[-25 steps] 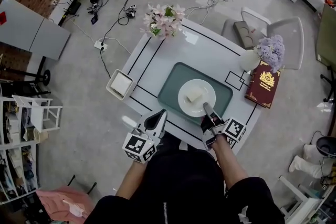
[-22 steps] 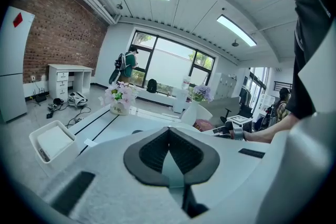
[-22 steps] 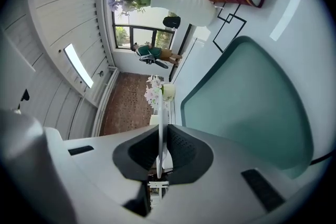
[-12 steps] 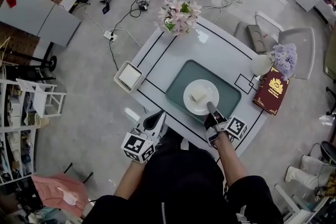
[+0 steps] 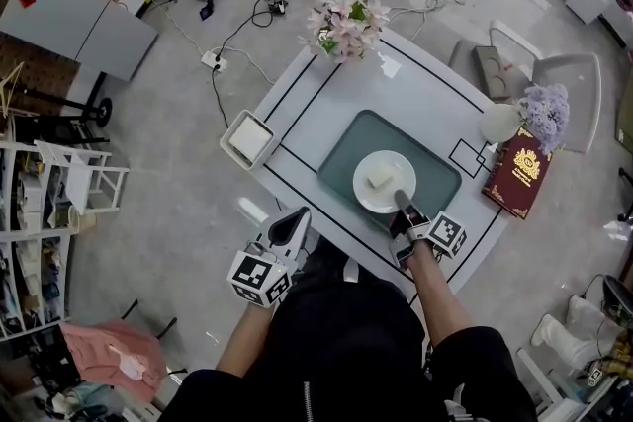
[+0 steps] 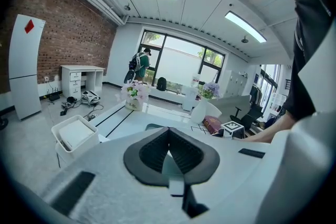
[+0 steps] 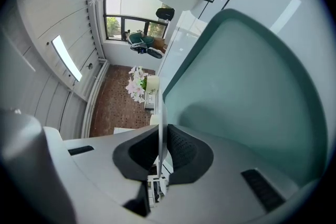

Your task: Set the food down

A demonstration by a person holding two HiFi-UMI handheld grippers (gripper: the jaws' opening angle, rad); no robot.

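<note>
Right tool (image 5: pixel 404 205) is clamped on the near rim of the white plate (image 5: pixel 386 181). In the right gripper view the rim shows as a thin white edge pinched btwn the pads, w/ no gap. Plate is over the teal mat (image 5: pixel 341 158), approx centred; can't tell if it rests on the mat or hangs just above it. Food (image 5: pixel 380 178), a pale block, lies at the plate's centre. Left tool (image 5: pixel 294 225) has its tips together w/ nothing in them. It is held at the table's near edge, well apart from the plate. Mat lies mid-table on the white table (image 5: pixel 415 84), which has black line markings. Farther out: white square tray (image 5: pixel 247 140) at the table's left edge, pink flowers (image 5: pixel 346 23) at the far corner. On the right side are a white vase (image 5: pixel 499 122) w/ purple flowers and a red book (image 5: pixel 519 171), just beside each other. Grey chair (image 5: pixel 554 74) stands beyond them; cables (image 5: pixel 237 25) trail on the floor.
</note>
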